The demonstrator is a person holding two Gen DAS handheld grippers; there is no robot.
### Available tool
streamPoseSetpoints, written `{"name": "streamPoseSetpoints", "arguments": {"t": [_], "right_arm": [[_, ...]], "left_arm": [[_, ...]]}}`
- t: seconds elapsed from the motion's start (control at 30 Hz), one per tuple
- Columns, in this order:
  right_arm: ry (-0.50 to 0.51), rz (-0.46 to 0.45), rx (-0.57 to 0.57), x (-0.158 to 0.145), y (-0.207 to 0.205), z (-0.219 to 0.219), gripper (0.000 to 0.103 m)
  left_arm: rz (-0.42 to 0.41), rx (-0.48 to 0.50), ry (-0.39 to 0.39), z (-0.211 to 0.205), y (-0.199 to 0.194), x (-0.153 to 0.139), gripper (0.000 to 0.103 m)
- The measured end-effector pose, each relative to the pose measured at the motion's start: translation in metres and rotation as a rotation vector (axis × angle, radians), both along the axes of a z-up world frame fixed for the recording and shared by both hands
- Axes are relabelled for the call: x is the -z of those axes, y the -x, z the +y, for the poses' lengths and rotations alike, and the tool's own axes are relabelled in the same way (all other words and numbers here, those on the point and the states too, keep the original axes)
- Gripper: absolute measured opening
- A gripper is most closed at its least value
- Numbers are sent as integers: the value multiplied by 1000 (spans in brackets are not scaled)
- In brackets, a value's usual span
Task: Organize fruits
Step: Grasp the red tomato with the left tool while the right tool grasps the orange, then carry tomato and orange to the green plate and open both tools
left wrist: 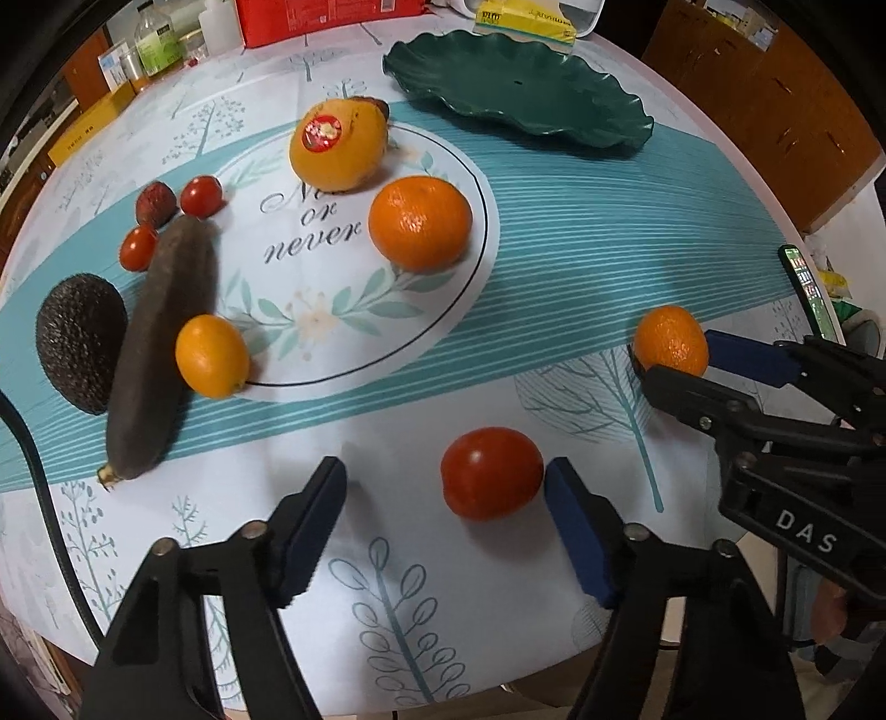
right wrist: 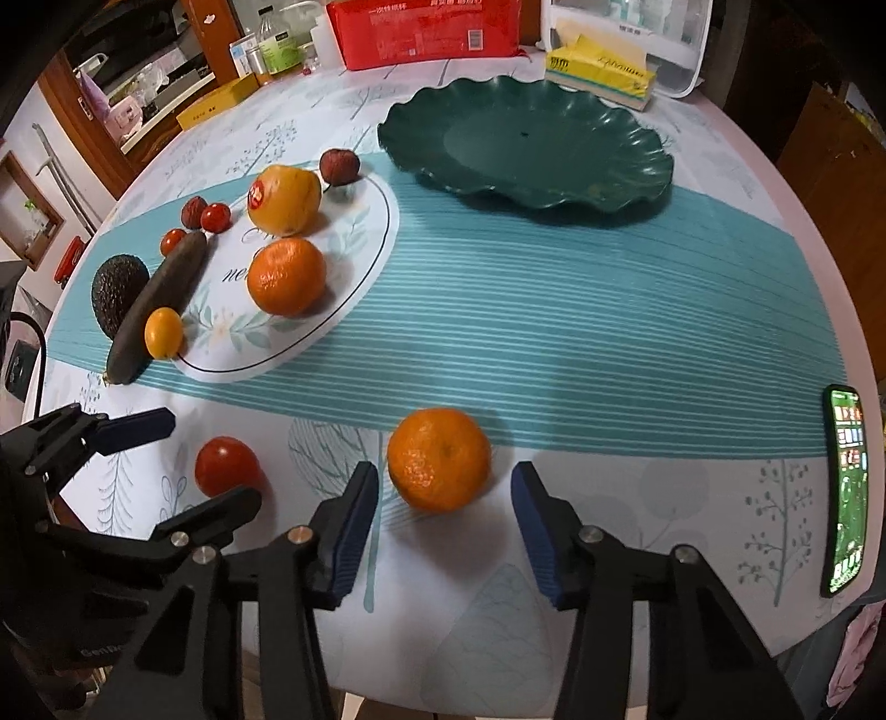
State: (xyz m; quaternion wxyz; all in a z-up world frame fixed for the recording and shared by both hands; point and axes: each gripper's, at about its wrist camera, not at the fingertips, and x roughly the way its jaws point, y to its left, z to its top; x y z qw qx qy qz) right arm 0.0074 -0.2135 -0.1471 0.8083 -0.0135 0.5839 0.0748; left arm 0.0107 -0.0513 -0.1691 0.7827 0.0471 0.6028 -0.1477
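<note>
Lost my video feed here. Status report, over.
Left claw open, straddling red tomato. Right claw open around small orange mandarin. Scalloped dark green plate holds no fruit. Nothing blocking.

A round table [right wrist: 720, 310] under a teal-and-white leaf-print cloth carries a green scalloped plate [right wrist: 609, 183], two mandarins [right wrist: 438, 459], a tomato [right wrist: 227, 466], an avocado [right wrist: 117, 291], and a phone [right wrist: 846, 498] at its right edge.

A home dining room: patterned tablecloth [right wrist: 554, 343], tissue box [right wrist: 601, 75], wooden cabinets [right wrist: 99, 127], bottles [right wrist: 279, 47].
</note>
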Motion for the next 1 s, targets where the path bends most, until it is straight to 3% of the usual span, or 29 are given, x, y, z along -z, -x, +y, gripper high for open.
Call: {"name": "streamPoseSetpoints", "arguments": {"t": [0.27, 0.37, 0.4, 0.73, 0.9, 1.0], "right_arm": [[-6, 12, 3, 8, -3, 1, 40], [-11, 7, 3, 8, -4, 1, 40], [-8, 5, 1, 8, -5, 0, 40], [-4, -4, -22, 7, -6, 0, 37], [-49, -21, -13, -9, -10, -5, 37], [-87, -63, -14, -34, -15, -9, 37]], "left_arm": [[2, 11, 23, -3, 2, 0, 55], [0, 34, 27, -9, 3, -1, 44], [4, 44, 40, -12, 3, -1, 34], [-23, 32, 6, -11, 2, -13, 32], [-68, 21, -32, -15, -5, -43, 32], [-118, 9, -46, -14, -14, -75, 32]]}}
